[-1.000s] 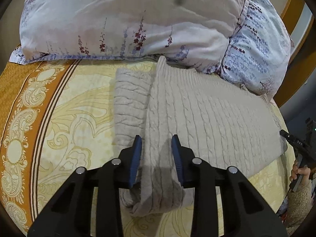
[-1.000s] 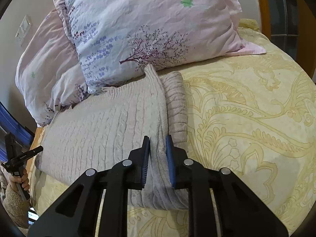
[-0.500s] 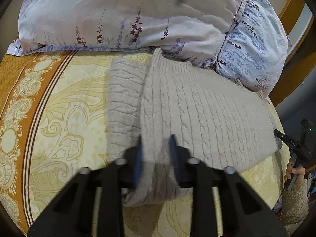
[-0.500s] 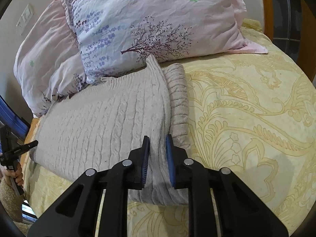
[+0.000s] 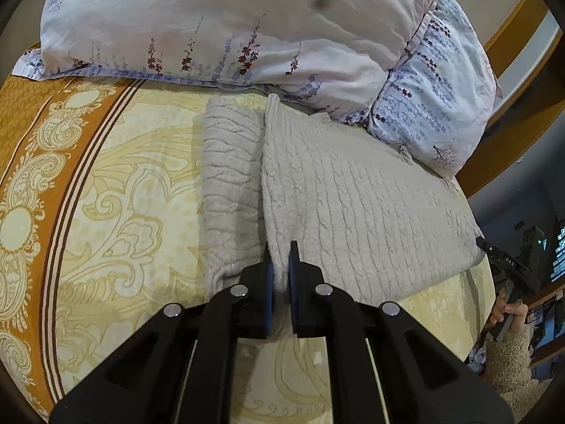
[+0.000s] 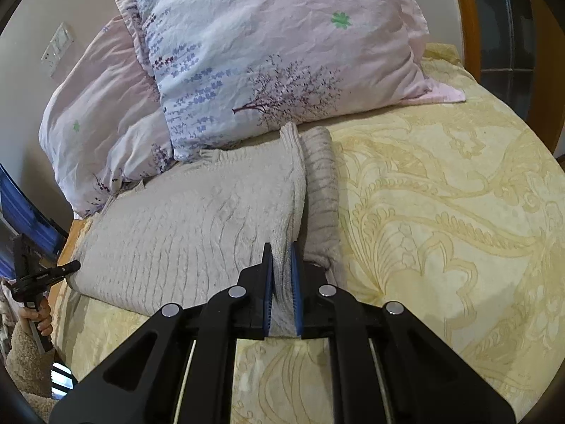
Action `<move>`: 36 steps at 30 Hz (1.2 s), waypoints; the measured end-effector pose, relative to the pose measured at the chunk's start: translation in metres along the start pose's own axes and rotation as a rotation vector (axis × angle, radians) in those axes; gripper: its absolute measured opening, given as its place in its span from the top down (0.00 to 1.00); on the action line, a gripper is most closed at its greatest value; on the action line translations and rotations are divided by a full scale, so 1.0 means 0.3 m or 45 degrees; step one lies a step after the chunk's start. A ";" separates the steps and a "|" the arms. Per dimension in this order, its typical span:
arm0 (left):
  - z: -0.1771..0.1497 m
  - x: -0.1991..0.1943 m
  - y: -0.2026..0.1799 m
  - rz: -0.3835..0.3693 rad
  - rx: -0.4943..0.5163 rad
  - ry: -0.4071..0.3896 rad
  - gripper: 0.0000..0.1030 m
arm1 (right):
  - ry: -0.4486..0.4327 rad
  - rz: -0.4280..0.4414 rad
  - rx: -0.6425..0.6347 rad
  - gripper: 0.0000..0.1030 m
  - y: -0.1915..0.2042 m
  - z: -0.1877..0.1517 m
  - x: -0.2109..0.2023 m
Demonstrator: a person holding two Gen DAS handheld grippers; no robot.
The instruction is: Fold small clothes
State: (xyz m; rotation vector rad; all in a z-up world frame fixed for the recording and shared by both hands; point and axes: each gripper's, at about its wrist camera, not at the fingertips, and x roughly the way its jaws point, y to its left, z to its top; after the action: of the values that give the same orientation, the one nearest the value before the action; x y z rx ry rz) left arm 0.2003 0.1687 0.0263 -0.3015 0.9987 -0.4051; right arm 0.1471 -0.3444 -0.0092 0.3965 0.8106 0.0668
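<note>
A beige cable-knit sweater (image 5: 353, 205) lies partly folded across the yellow patterned bedspread, below the pillows. My left gripper (image 5: 279, 251) is shut on the near edge of its upper layer, with a lower folded strip (image 5: 229, 190) showing to the left. In the right wrist view the same sweater (image 6: 183, 226) stretches to the left. My right gripper (image 6: 282, 251) is shut on its near right edge, beside a narrow folded strip (image 6: 321, 190).
Two floral pillows (image 5: 219, 21) (image 6: 275, 56) lie against the headboard behind the sweater. The bedspread has an orange border (image 5: 31, 148) at the left. A wooden bed frame (image 6: 466, 28) runs at the right. The other gripper shows at each view's edge (image 5: 505, 261) (image 6: 39, 275).
My left gripper was open around the sweater's near edge and has shut on it. Both grippers have moved slightly, drawing the sweater edge toward the near side.
</note>
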 end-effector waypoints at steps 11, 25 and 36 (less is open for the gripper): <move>-0.017 0.032 0.026 0.012 -0.012 -0.004 0.87 | 0.059 -0.163 0.053 0.78 -0.026 -0.023 0.059; 0.054 -0.030 -0.129 -0.030 0.142 -0.223 0.35 | 0.006 -0.109 -0.185 0.57 0.219 0.055 0.126; 0.057 0.086 -0.128 0.058 0.136 -0.074 0.30 | 0.118 -0.146 -0.153 0.41 0.260 0.049 0.218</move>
State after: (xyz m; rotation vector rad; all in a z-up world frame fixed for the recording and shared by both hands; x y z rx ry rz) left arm 0.2199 0.1240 0.0321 -0.1930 0.9222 -0.4049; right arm 0.2101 -0.2635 -0.0166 0.2342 0.9149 0.0275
